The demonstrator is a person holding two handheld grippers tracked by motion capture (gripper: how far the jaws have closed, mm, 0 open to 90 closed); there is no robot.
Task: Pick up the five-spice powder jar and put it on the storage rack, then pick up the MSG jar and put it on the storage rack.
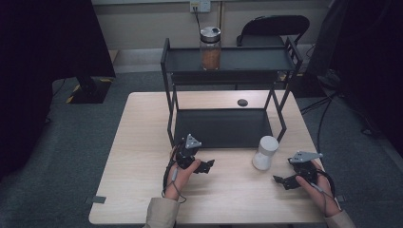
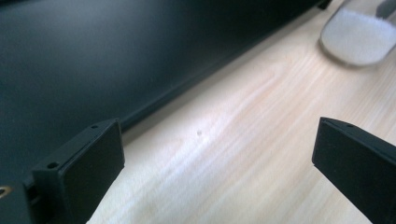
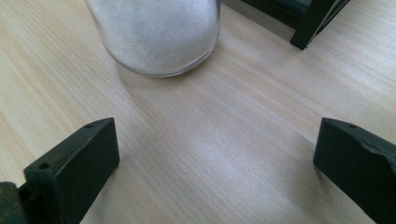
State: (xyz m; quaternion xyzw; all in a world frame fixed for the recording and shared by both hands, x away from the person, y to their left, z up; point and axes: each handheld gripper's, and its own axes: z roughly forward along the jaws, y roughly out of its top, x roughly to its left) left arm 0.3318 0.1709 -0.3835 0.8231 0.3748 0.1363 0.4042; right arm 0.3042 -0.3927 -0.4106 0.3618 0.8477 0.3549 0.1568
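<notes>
My biggest worry is tipping the white jar [image 1: 265,152]: it stands upright on a narrow waist, so if my right tool [image 1: 280,180] comes in low and nudges its base instead of closing around it, I judge it would topple and roll across the counter [image 1: 142,142]. A second risk is the rack [image 1: 223,124] just behind it; a grip taken too wide or too far forward could catch the rack's front leg [image 3: 312,23], which stands close to the jar in the right gripper view. The glass also looks smooth, so a shallow pinch near the rounded bottom might slip.

My right tool is wide open and empty, hanging low over the counter with bare wood between its jaws. The jar [image 3: 156,35] sits ahead of it, near but not touching, a little to the left of the centre line of the jaws.

My left tool [image 1: 208,165] is also spread wide with nothing in it, just in front of the rack's lower shelf [image 2: 93,60], and the jar [image 2: 357,37] is off to its right, well apart
</notes>
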